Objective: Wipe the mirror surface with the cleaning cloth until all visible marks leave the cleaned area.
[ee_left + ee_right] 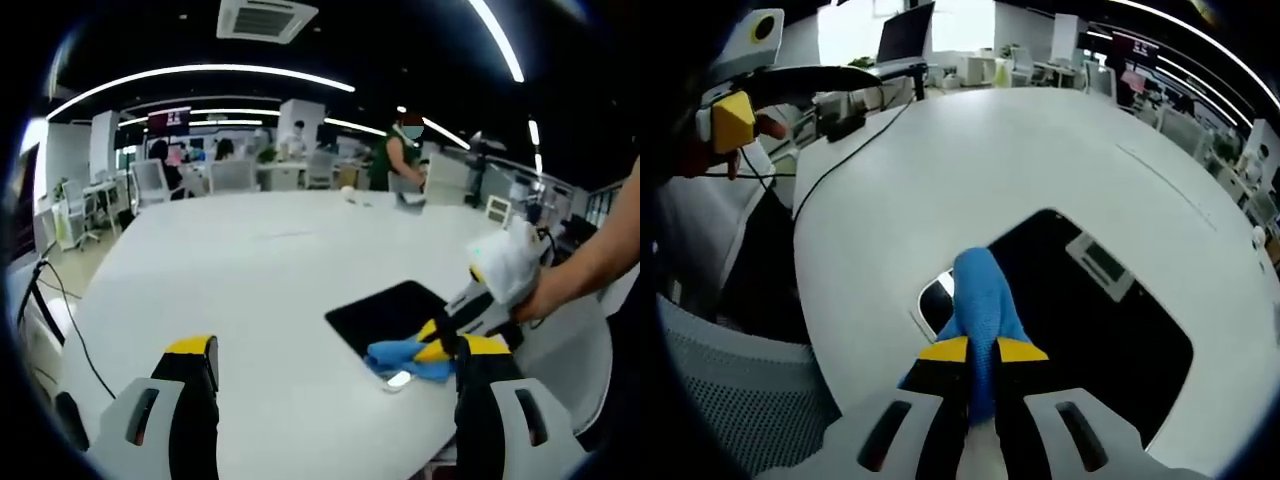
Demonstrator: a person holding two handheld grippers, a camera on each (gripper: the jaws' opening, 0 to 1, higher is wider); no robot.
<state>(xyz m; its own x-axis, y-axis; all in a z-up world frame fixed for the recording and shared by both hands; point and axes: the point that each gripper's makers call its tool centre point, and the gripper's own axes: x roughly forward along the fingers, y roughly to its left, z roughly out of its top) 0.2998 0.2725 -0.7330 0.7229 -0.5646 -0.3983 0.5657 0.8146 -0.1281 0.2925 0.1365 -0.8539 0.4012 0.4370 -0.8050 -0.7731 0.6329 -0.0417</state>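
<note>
The mirror (385,312) lies flat on the white table (260,270) as a dark rectangle near its edge. In the right gripper view the mirror (1100,330) reflects the dark ceiling and a vent. My right gripper (982,350) is shut on the blue cleaning cloth (980,295), which rests on the mirror's near corner. In the left gripper view, the right gripper (440,345) comes in from the right, held by a gloved hand, with the cloth (405,357) under it. My left gripper (338,348) is open and empty above the table. Its yellow tip (732,118) appears far off at upper left.
A black cable (840,160) runs across the table's edge towards a monitor (905,35). A mesh chair (730,390) stands close beside the table. Desks, chairs and people (400,150) are at the far end of the room.
</note>
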